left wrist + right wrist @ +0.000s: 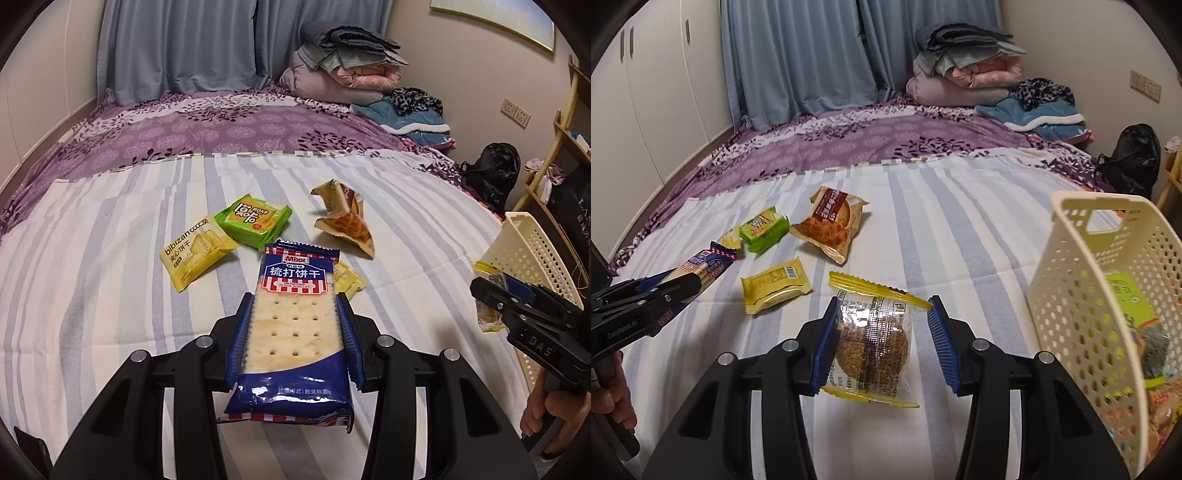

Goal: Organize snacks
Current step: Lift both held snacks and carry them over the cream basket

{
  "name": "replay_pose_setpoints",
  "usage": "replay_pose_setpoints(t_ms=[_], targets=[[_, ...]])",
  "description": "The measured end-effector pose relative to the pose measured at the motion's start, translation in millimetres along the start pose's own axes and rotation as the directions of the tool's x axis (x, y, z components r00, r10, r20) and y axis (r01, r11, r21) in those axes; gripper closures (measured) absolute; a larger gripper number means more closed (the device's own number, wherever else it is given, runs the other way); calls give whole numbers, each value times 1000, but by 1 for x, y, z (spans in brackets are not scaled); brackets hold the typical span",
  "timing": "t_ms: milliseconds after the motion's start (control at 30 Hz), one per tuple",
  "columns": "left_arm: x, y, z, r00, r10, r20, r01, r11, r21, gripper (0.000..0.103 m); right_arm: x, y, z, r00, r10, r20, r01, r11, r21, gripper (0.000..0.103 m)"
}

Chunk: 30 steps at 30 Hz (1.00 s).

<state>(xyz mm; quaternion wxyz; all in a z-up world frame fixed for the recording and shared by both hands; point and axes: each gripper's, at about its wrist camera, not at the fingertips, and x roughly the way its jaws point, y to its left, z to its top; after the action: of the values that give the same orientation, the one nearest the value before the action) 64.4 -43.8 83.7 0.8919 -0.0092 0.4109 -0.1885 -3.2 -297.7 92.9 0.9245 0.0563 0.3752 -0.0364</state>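
My left gripper [293,297] is shut on a blue soda biscuit pack [291,332], held above the striped bed; it also shows at the left of the right wrist view as left gripper [690,286]. My right gripper [882,301] is shut on a clear, yellow-edged cookie packet [871,350], which rests against the left pad. From the left wrist view the right gripper [484,291] hangs beside the cream basket [524,251]. On the bed lie a yellow bibizan packet [195,251], a green packet [255,219], a brown pastry packet [347,221] and a small yellow packet [775,286].
The perforated cream basket [1071,295] stands at the bed's right edge with several snacks inside. Folded blankets [967,70] and clothes are piled at the far right corner. A black bag [1130,158] sits on the floor beyond. A person's hand [554,413] grips the right handle.
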Motion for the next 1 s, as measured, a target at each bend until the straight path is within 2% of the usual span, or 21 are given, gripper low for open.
replay_pose_setpoints(t_ms=[233, 433, 700, 1000], targets=[[-25, -23, -2, 999, -18, 30, 17, 999, 33, 58, -47, -15, -4, 997, -2, 76, 1, 1000, 14, 56], [-41, -47, -4, 998, -34, 51, 30, 997, 71, 58, -87, -45, -10, 990, -36, 137, 29, 998, 54, 56], [-56, -79, -7, 996, -62, 63, 54, 991, 123, 58, -128, -101, -28, 974, -140, 181, 114, 983, 145, 56], [-65, -112, -7, 993, -91, 70, 77, 981, 180, 58, -149, -168, -50, 946, -272, 175, 218, 936, 277, 55]])
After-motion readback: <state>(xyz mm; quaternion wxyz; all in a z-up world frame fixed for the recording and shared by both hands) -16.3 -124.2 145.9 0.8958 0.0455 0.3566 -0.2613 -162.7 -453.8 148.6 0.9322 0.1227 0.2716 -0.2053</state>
